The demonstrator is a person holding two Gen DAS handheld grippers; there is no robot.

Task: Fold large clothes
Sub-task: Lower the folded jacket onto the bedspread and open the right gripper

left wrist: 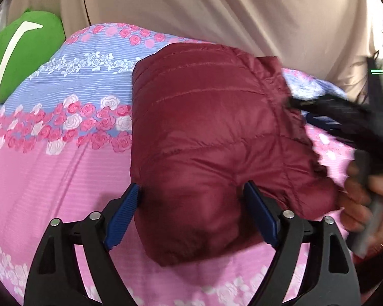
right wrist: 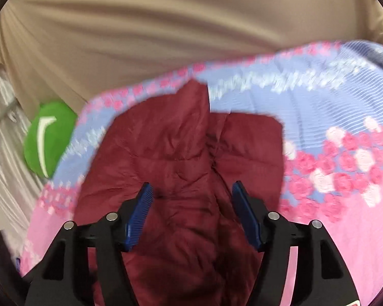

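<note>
A dark red quilted puffer jacket (left wrist: 204,127) lies folded into a bundle on a pink and blue floral bedsheet (left wrist: 51,168). My left gripper (left wrist: 191,191) is open, its blue pads either side of the jacket's near corner. In the left wrist view the right gripper (left wrist: 303,107) shows blurred at the jacket's right edge, with the hand that holds it. In the right wrist view my right gripper (right wrist: 192,188) is open just above the jacket (right wrist: 181,153), which fills the space between and below the fingers.
A green plush cushion (left wrist: 20,51) with a white stripe lies at the sheet's far left edge, also in the right wrist view (right wrist: 47,137). A beige curtain (left wrist: 217,7) hangs behind the bed. The sheet (right wrist: 344,178) spreads right of the jacket.
</note>
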